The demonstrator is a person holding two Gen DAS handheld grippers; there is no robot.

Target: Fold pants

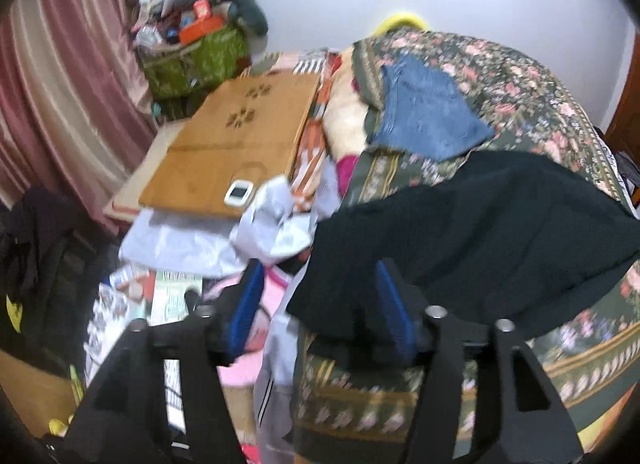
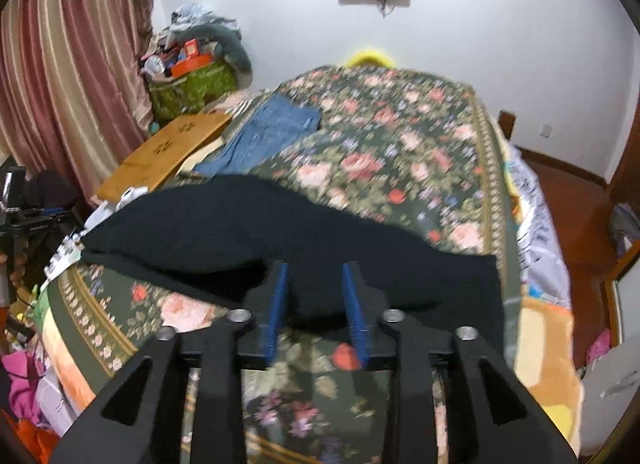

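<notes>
1. Jaws on both tools stand apart and hold nothing. The left gripper (image 1: 320, 306) is wide open, with the near corner of the black pants (image 1: 460, 232) lying between its blue pads but not pinched. The right gripper (image 2: 316, 310) is open a smaller way, and the near edge of the pants lies in its gap too, loose.
2. The pants lie flat across the near end of the bed (image 2: 400, 152), on the flowery cover, already doubled into a wide dark shape.
3. Farther up the bed from the pants sits a folded blue jeans piece (image 1: 428, 112).
4. My guess: one fold has been laid down and let go.
5. Next, both tools likely need to pinch an end of the pants and bring it over, keeping the edges lined up.
</notes>
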